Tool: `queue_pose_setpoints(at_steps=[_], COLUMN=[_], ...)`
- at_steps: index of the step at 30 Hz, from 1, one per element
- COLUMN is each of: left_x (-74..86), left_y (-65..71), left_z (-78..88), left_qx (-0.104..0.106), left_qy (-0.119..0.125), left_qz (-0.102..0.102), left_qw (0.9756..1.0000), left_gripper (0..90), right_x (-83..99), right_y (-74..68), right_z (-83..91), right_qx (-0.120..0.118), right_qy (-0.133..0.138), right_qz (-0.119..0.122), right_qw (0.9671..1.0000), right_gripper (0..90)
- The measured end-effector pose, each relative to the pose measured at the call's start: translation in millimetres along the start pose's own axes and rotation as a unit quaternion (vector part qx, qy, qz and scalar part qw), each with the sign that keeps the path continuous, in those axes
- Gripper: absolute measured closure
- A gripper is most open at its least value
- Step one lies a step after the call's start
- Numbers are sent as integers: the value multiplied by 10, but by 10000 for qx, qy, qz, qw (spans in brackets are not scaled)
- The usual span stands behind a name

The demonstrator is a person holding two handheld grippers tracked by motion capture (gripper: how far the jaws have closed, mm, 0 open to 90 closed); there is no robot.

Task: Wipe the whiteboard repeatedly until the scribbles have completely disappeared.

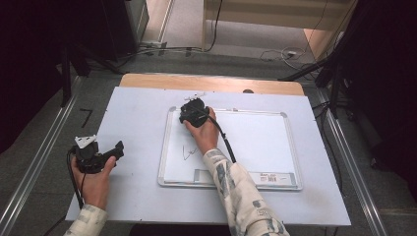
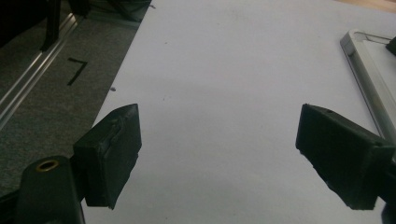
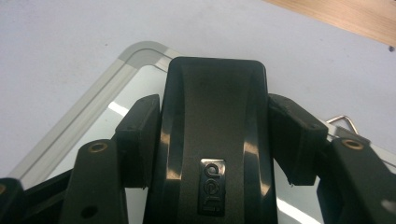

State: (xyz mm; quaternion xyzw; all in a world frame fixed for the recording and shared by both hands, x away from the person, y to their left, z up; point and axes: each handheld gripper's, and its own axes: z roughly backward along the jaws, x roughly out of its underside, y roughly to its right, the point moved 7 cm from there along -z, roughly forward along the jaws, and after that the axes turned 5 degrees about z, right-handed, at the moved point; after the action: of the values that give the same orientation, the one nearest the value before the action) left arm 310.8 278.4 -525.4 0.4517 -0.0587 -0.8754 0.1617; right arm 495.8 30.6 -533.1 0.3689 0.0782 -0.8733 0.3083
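Observation:
A black whiteboard eraser with a small embossed logo sits between the pads of my right gripper, which is shut on it. In the high view my right gripper is over the top left corner of the framed whiteboard. A short dark scribble marks the board's lower left area, below the hand. My left gripper rests at the table's left side, well clear of the board. Its jaws stand wide apart over bare white sheet, with nothing between them.
A white sheet covers the table, and a wooden strip shows at the far edge. The board's metal frame lies to the right of the left gripper. A label strip runs along the board's near edge. Floor rails flank the table.

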Motion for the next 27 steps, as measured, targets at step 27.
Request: queue_pose_setpoints(at_steps=[27], left_x=[8], left_y=[16], left_z=[4], left_qx=[-7], left_qy=[9], left_qz=[-33], left_qw=[10000], left_gripper=[149], right_x=[338], right_y=[257], right_z=[282], right_qx=[4], right_qy=[15], right_qz=[-138], right_qw=[9999], right_gripper=[370])
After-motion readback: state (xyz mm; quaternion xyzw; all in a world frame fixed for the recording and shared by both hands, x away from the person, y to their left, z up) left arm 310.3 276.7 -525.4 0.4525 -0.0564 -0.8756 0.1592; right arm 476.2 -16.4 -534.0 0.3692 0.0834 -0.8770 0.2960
